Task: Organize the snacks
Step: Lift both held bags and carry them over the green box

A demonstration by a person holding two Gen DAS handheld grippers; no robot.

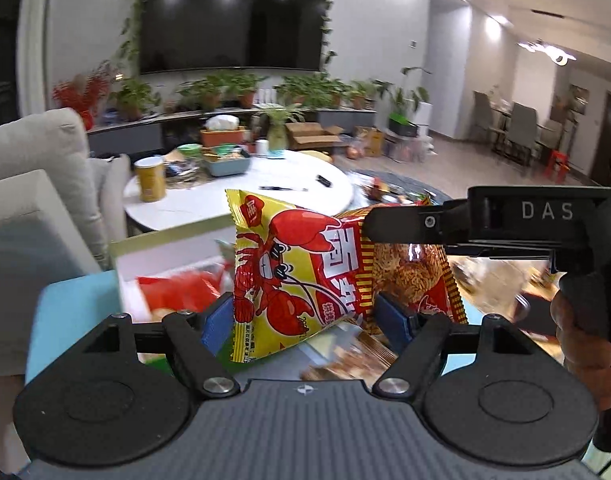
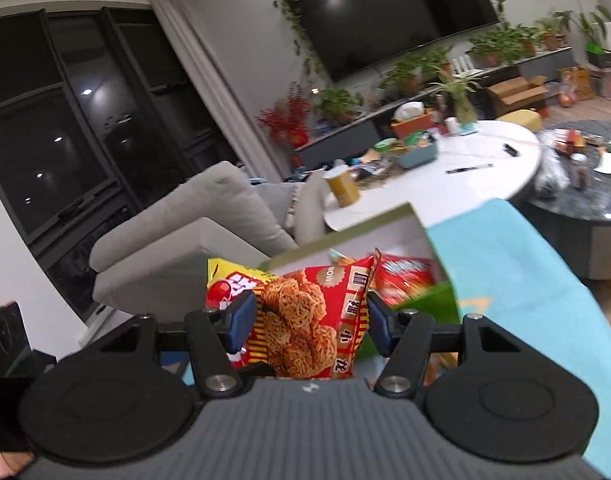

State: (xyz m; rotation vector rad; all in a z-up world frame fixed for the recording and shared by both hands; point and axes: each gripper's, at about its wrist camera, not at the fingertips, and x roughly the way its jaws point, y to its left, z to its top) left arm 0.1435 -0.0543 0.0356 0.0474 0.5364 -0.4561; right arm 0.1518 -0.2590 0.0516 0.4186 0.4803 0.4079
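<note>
My left gripper [image 1: 301, 316] is shut on a yellow lobster snack bag [image 1: 289, 272], held upright in the air. My right gripper [image 2: 309, 324] is shut on a red noodle snack bag [image 2: 305, 316]; that bag also shows in the left wrist view [image 1: 413, 276], right beside the yellow one, with the right gripper's finger [image 1: 405, 222] reaching in from the right. The yellow bag's corner shows in the right wrist view [image 2: 225, 280]. A green-rimmed white box [image 1: 161, 248] with red snack packs [image 2: 405, 276] inside sits just behind and below both bags.
The box [image 2: 385, 224] rests on a light blue surface [image 2: 517, 264]. A grey sofa [image 1: 33, 184] stands at the left. A round white table [image 1: 241, 196] beyond holds a yellow can [image 1: 149, 178], a blue tray and pens. A dark low table [image 2: 577, 200] stands at the right.
</note>
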